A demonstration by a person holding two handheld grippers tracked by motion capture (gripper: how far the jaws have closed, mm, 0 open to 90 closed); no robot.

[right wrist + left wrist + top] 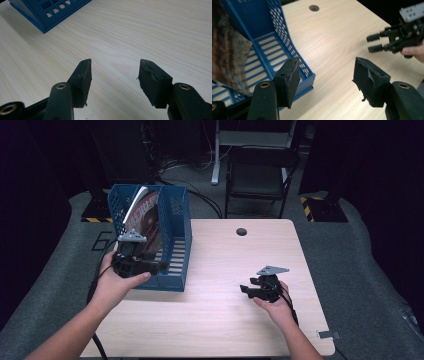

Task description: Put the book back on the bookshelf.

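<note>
Both grippers stand with their jaws spread and nothing between them. Seen from the high view, the left gripper (161,266) is held at the open front of the blue file rack (177,220), which stands at the left part of the wooden table (225,320); a magazine (147,212) leans inside the rack, behind and above that gripper. The right gripper (243,288) hovers over bare tabletop, well apart from the rack, its jaws pointing left toward it.

From the left gripper view, the rack's low front corner (308,75) lies just beside the left-hand jaw, slightly beyond it, while the magazine (229,52) is blurred at the far left inside the rack. The other gripper (374,42) shows farther off at the right, also spread.

From the right gripper view, the jaws frame bare wood, and the rack's base (53,15) sits well ahead at the upper left.
</note>
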